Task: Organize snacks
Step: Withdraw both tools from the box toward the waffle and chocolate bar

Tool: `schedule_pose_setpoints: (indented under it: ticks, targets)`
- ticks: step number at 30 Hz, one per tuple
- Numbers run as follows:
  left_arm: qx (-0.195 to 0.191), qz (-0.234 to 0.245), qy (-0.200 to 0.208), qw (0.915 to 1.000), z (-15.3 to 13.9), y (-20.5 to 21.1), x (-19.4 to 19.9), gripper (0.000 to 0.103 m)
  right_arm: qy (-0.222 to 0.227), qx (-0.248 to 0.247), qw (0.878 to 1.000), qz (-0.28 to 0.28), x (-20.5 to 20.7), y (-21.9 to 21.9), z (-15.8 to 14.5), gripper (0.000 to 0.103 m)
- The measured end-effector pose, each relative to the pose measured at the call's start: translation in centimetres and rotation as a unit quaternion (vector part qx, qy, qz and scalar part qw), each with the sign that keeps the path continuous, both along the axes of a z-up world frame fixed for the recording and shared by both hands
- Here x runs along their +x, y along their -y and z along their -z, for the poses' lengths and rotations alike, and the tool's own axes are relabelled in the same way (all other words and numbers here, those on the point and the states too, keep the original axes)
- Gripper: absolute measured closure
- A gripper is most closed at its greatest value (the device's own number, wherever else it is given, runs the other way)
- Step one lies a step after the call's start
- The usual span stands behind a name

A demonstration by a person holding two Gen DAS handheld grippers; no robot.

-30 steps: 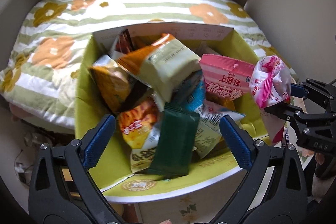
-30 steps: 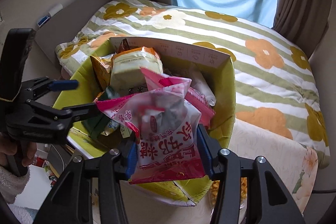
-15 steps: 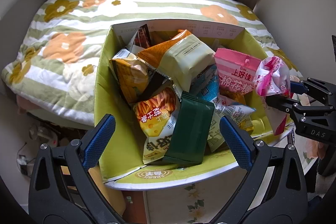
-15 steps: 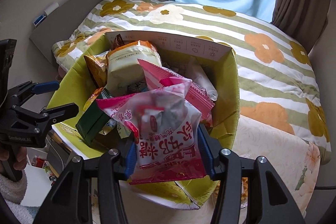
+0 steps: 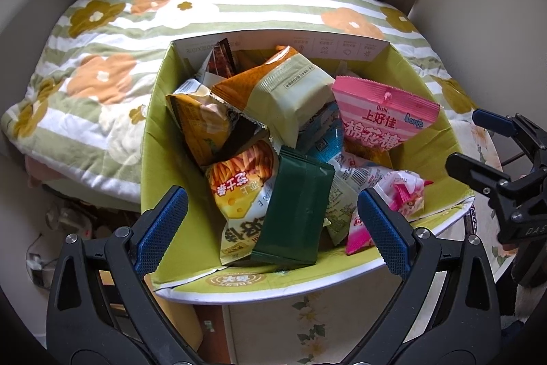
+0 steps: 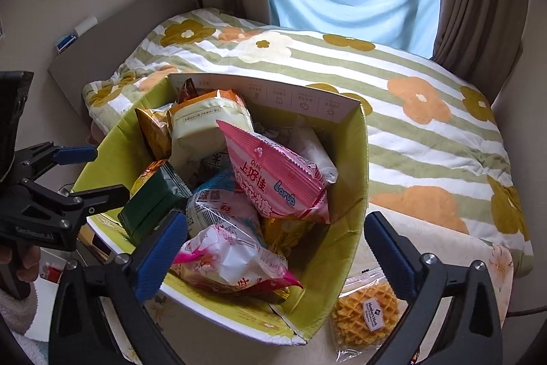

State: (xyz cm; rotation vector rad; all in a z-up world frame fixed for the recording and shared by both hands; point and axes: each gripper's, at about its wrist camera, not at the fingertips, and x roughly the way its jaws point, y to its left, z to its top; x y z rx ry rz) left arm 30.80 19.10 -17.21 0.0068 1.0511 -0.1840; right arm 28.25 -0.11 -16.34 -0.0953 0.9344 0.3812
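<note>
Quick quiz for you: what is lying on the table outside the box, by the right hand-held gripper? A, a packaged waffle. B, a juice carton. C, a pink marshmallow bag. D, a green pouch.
A: the packaged waffle lies on the table beside the yellow-green box, under the open right hand-held gripper.

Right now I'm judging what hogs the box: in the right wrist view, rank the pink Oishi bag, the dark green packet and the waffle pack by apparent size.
1. pink Oishi bag, clearly largest.
2. dark green packet and waffle pack look alike; the waffle pack lies nearer the camera, outside the box, so I won't rank them.
</note>
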Motion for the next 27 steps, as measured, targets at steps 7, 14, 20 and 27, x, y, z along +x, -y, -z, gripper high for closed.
schedule_pose_setpoints:
  ticks: [7, 14, 20, 27]
  targets:
    - [0.007, 0.0, 0.02, 0.9998, -0.7, 0.8, -1.1, 0.004, 0.002, 0.002, 1.0, 0.012, -1.1, 1.3, -1.6, 0.0]
    - [0.013, -0.011, 0.045, 0.9988, -2.6, 3.1, -2.8, 0.004, 0.013, 0.012, 0.999, 0.031, -2.4, 5.2, -3.5, 0.0]
    - [0.017, -0.016, 0.055, 0.9982, -3.3, 7.2, -5.1, 0.004, 0.031, 0.001, 0.998, 0.058, -4.1, 10.5, -4.7, 0.0]
    - [-0.009, -0.029, 0.025, 0.9992, -1.9, 13.8, -7.3, 0.004, 0.001, -0.015, 0.997, 0.069, -6.6, 16.9, -2.9, 0.0]
